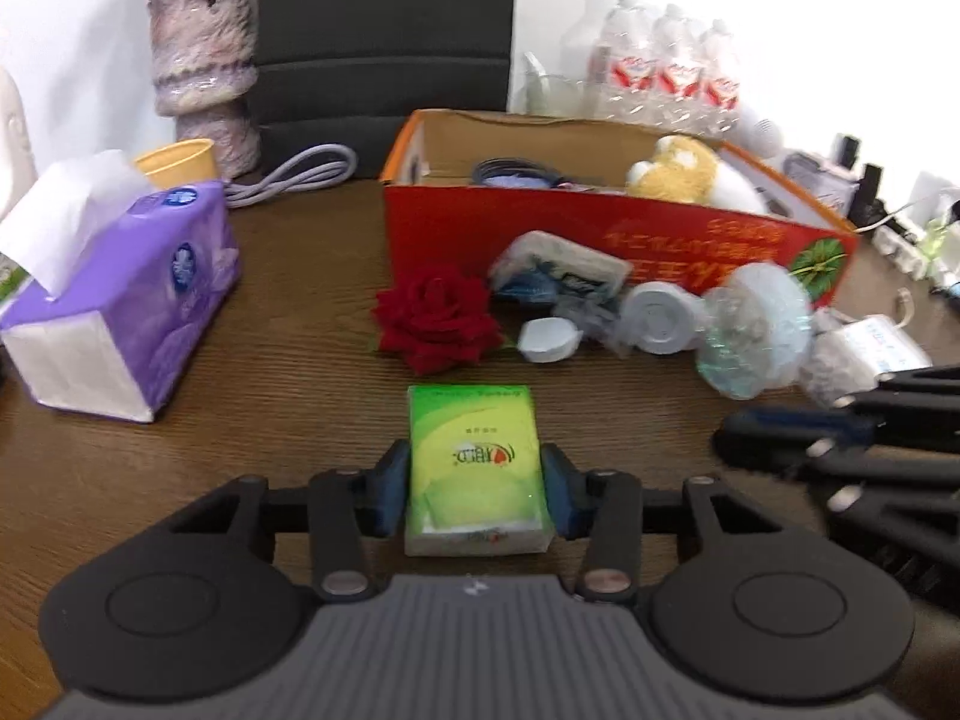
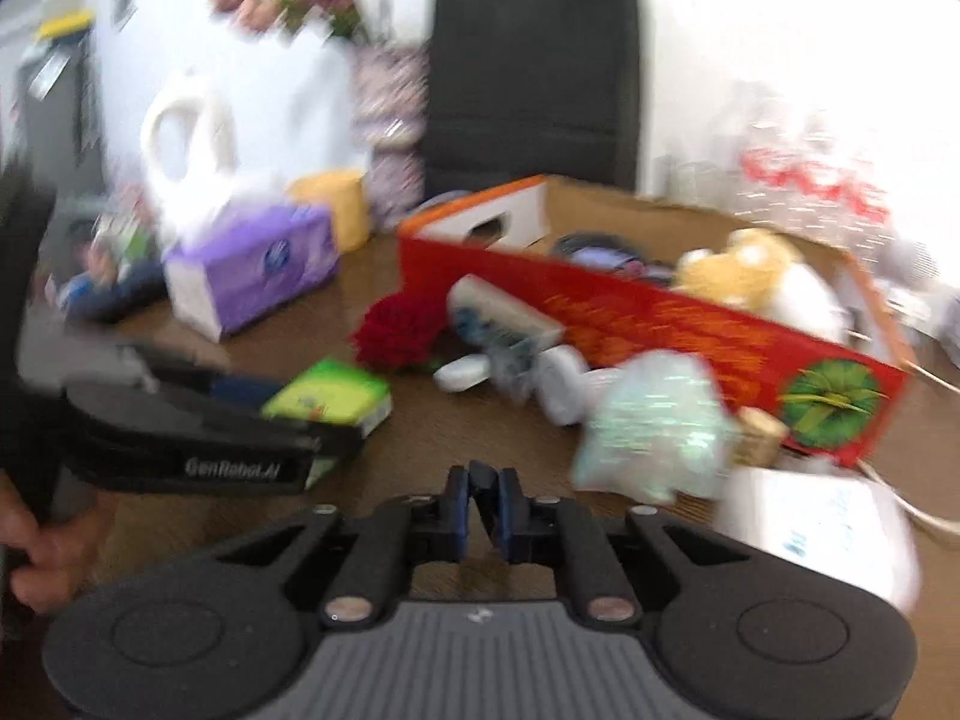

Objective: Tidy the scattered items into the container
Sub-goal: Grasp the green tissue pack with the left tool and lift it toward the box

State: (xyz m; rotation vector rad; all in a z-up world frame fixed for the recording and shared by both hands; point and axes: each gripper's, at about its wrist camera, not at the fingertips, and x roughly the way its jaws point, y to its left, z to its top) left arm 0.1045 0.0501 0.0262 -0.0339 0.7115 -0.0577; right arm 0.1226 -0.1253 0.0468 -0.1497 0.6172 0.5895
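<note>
Left tongs (image 1: 477,483) pinch the green tissue pack (image 1: 474,468) on the brown surface (image 1: 270,372), just before the red rose (image 1: 438,315), which lies against the red box (image 1: 600,228). Right tongs (image 2: 485,501) are pressed together, empty.

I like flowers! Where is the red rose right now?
In the left wrist view, the red fabric rose lies on the brown wooden table, in front of the red cardboard box's left corner, just beyond the green tissue pack.
</note>
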